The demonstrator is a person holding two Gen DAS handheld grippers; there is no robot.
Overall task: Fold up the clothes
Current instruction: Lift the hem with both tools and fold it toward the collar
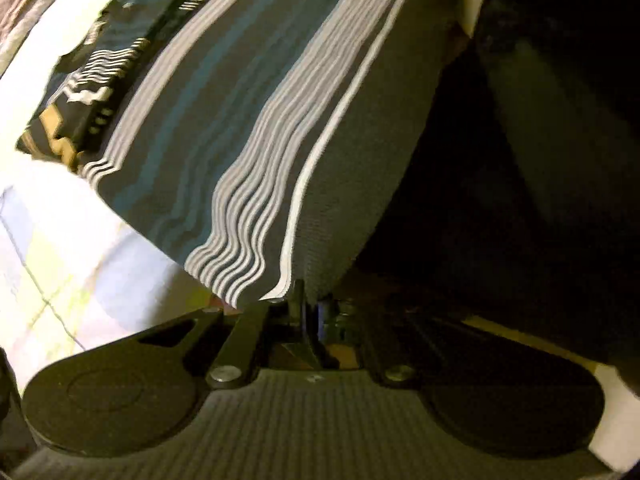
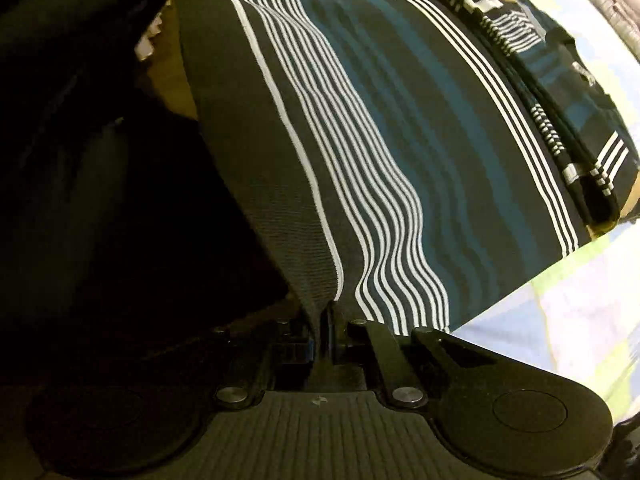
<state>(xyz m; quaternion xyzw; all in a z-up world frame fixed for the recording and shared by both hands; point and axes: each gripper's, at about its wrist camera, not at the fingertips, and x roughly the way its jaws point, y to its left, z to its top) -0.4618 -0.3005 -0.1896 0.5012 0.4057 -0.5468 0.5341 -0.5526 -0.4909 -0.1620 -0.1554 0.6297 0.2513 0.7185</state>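
Observation:
A dark striped garment point(image 1: 256, 120) with teal bands and thin white lines stretches away from both cameras, lifted at its near edge. My left gripper point(image 1: 308, 304) is shut on one corner of its ribbed hem. At the other end of the same hem, my right gripper point(image 2: 326, 308) is shut on the striped garment point(image 2: 380, 140). The far part of the cloth lies on a pale checked bedsheet point(image 1: 60, 264), partly over a folded dark garment point(image 1: 100, 92) with white and tan markings, also visible as the folded garment point(image 2: 560, 100) in the right wrist view.
The pale checked bedsheet point(image 2: 568, 312) spreads under the clothes. A dark area point(image 1: 540, 160), apparently a person's dark clothing, fills the side beyond the hem. A grey quilted edge point(image 2: 612, 12) shows at the far corner.

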